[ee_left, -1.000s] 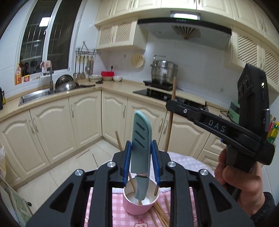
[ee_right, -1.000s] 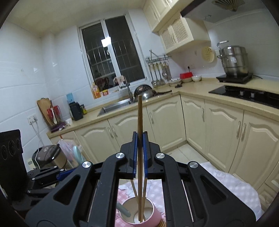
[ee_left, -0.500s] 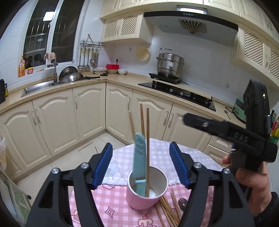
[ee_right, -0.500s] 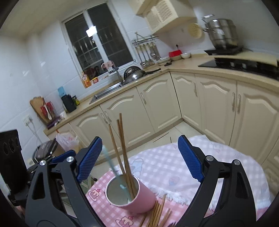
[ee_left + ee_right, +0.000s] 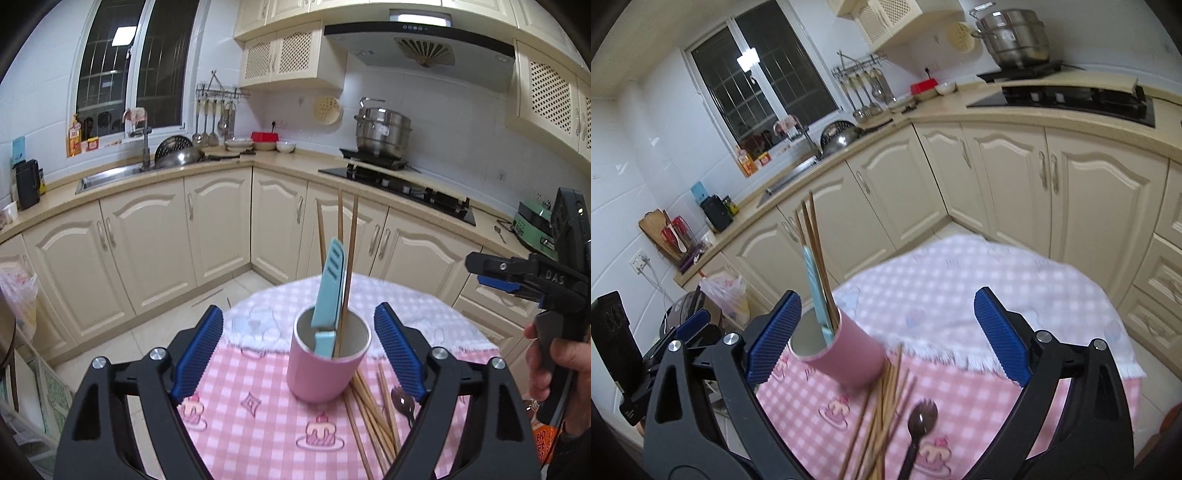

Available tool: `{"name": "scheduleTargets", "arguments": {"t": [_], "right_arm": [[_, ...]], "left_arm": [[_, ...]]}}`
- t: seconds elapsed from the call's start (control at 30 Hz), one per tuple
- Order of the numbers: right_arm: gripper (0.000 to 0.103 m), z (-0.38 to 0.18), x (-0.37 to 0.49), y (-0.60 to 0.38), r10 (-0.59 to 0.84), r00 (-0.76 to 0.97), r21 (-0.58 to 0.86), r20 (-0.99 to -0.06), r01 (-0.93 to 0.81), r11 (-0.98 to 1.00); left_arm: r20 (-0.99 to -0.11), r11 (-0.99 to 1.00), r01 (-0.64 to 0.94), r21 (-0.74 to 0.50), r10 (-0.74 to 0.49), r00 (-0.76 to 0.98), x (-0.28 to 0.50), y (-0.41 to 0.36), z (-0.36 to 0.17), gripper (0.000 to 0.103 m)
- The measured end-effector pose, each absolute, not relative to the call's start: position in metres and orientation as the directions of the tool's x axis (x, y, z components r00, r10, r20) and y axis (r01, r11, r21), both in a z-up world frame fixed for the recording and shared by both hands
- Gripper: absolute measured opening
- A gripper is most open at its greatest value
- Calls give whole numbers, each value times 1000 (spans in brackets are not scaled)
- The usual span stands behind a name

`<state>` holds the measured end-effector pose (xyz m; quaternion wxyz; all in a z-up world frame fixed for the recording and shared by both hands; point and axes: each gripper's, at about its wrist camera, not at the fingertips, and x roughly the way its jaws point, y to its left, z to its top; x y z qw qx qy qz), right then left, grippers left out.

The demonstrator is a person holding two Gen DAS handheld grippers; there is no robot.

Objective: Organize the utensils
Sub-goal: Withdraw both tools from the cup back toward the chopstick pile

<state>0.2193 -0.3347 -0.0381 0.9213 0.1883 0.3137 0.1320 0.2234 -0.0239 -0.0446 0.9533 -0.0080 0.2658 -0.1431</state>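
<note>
With both the left gripper (image 5: 299, 349) and right gripper (image 5: 888, 334) spread wide and empty, the pink cup (image 5: 327, 363) mid-tablecloth holds the blue knife (image 5: 328, 291); next, judged: grasp loose chopsticks (image 5: 882, 410) beside it.

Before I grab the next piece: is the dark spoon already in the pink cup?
No, the dark spoon lies on the tablecloth beside the loose chopsticks.

Matt pink cup (image 5: 325, 369) holds wooden chopsticks (image 5: 349, 258) and a smooth plastic spatula (image 5: 328, 288) on checked cloth (image 5: 258, 424).
</note>
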Motion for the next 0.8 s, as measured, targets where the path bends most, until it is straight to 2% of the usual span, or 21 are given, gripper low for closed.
{"name": "scheduleTargets", "arguments": {"t": [0.8], "right_arm": [[93,-135,184,-287,400,478,383,-782,-137,913]], "left_arm": [[-676,958,282,-53,-242,696,201,-43,-118,82]]}}
